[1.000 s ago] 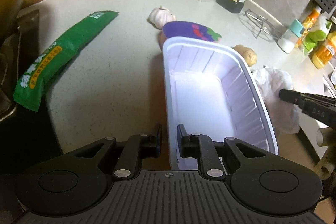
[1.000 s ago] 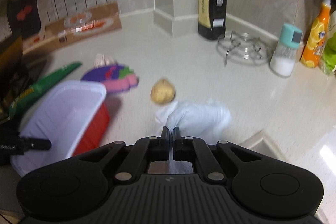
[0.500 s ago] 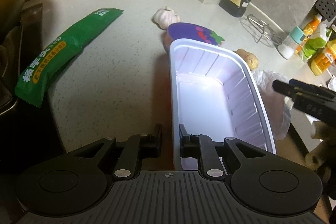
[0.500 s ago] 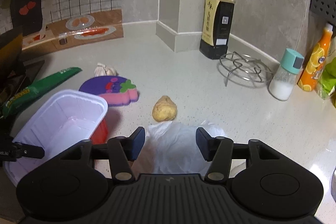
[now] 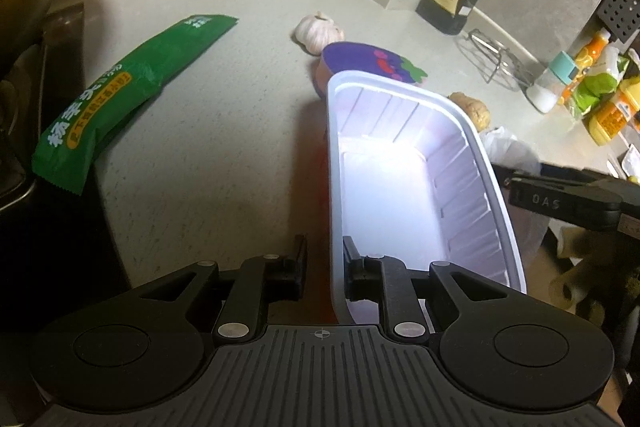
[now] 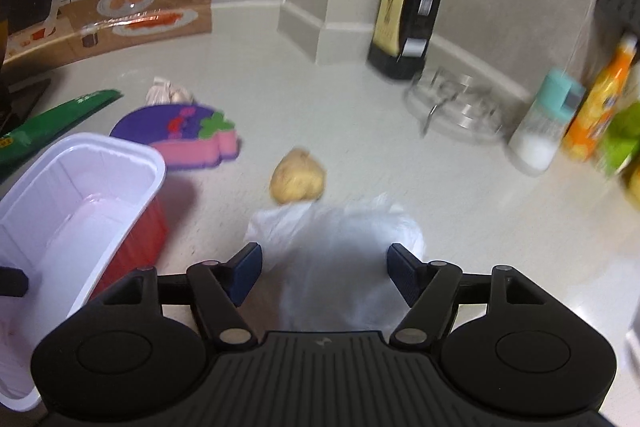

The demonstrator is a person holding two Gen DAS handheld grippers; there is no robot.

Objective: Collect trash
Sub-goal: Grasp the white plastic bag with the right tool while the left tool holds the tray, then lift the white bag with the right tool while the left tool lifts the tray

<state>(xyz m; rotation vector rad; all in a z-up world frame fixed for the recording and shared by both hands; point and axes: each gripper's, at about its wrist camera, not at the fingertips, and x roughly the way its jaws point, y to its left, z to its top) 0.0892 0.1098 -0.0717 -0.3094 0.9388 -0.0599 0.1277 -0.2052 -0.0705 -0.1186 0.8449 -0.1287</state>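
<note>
White tub [image 5: 404, 187] at worktop [image 5: 224, 131] front edge, wall clamped by left gripper [image 5: 323, 263]. Right gripper [image 6: 324, 273] spread wide, straddling crumpled bag [image 6: 340, 247].

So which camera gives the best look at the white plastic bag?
The right wrist view: the white plastic bag lies almost whole between the open right tongs, though blurred. The left wrist view shows only a sliver of it behind the white container and the other gripper's finger.
</note>
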